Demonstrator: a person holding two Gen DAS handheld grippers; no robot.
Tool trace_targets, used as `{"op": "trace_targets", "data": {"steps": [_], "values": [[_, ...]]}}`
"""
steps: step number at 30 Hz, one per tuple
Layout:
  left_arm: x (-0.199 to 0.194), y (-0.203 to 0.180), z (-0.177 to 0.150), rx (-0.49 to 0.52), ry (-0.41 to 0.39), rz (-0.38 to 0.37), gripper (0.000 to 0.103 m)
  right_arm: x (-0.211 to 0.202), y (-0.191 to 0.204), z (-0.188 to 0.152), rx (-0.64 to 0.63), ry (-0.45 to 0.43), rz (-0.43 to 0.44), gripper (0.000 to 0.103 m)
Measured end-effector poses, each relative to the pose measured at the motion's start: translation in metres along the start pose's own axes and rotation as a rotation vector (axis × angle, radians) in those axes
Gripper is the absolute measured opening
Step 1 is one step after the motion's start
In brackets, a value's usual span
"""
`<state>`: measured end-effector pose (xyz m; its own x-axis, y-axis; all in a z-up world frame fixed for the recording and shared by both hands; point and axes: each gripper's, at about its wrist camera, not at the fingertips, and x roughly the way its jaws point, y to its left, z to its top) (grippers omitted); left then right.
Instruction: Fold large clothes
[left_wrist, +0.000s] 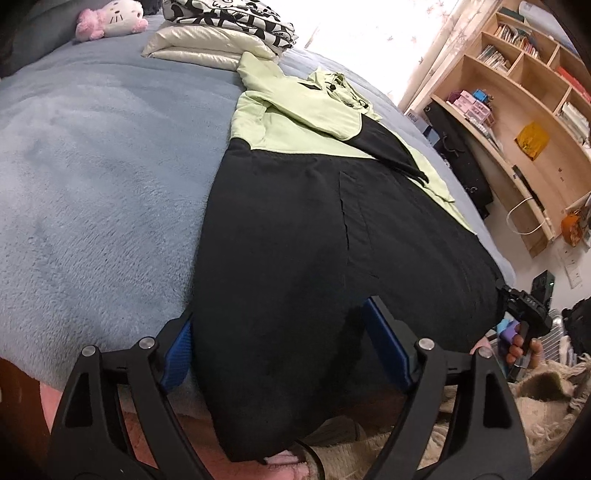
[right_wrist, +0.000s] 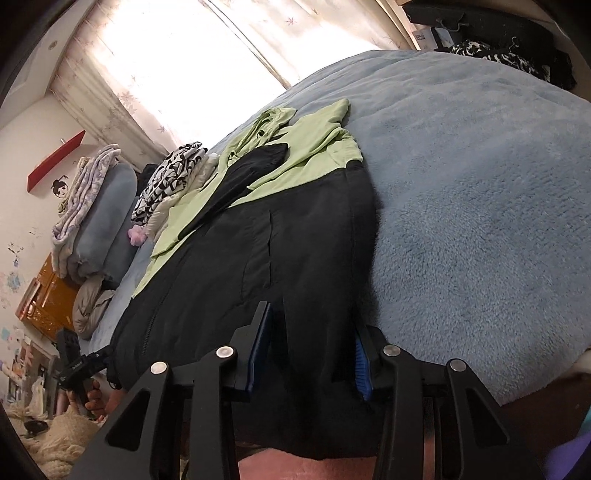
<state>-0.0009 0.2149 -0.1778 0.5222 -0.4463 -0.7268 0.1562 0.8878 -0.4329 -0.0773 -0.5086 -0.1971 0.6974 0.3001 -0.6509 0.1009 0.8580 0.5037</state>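
Left gripper (left_wrist: 277, 347): angled down at the bed edge; jaws stand wide, the black hem between the blue pads, which are not seen pressing on it.
Right gripper (right_wrist: 308, 354): angled down at the other bottom corner; jaws are drawn partway in, black cloth between the pads; whether it is pinched cannot be told.
Hand (left_wrist: 517, 347): seen wrapped around the right gripper's handle at the bed's edge.
Jacket (left_wrist: 295, 229): spread lengthwise on the blue blanket (left_wrist: 92, 184), black lower half hanging over the near edge, pale green top farthest away, one black sleeve laid across the chest.
Folded clothes (left_wrist: 221, 33): a cream piece under a black-and-white one, stacked beyond the collar.
Plush toy (left_wrist: 114, 18): placed near the pillows.
Shelf unit (left_wrist: 524, 110): set beside the bed; books and small boxes are held in its compartments.
Rug (left_wrist: 535, 413): shaggy, cream, on the floor below.
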Motion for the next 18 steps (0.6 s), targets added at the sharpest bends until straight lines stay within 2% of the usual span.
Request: {"op": "trace_targets", "data": {"steps": [2, 3, 4, 5, 6, 9, 12, 18], "values": [[0.001, -0.007, -0.001, 0.013, -0.011, 0.025, 0.080, 0.000, 0.000, 0.002, 0.008, -0.005, -0.003, 0.039], [0.002, -0.012, -0.001, 0.018, -0.018, 0.037, 0.072, 0.002, 0.002, 0.004, 0.008, -0.007, -0.013, 0.036], [0.001, -0.015, -0.001, 0.019, -0.023, 0.041, 0.064, 0.001, 0.002, 0.004, 0.007, -0.005, -0.017, 0.027], [0.000, -0.018, 0.000, 0.016, -0.027, 0.039, 0.045, 0.001, 0.003, 0.006, 0.008, -0.002, -0.014, 0.016], [0.001, -0.020, 0.001, 0.003, -0.027, 0.038, 0.031, 0.002, 0.004, 0.009, 0.013, 0.002, -0.008, 0.014], [0.003, -0.028, 0.007, -0.016, -0.014, 0.030, 0.010, -0.005, 0.015, 0.013, -0.001, -0.006, -0.018, 0.006], [-0.005, -0.038, 0.014, -0.057, -0.040, 0.016, 0.004, -0.021, 0.029, 0.020, -0.004, -0.040, 0.001, 0.005], [-0.054, -0.058, 0.031, -0.133, -0.152, -0.052, 0.002, -0.060, 0.060, 0.038, -0.020, -0.107, 0.049, 0.004]]}}
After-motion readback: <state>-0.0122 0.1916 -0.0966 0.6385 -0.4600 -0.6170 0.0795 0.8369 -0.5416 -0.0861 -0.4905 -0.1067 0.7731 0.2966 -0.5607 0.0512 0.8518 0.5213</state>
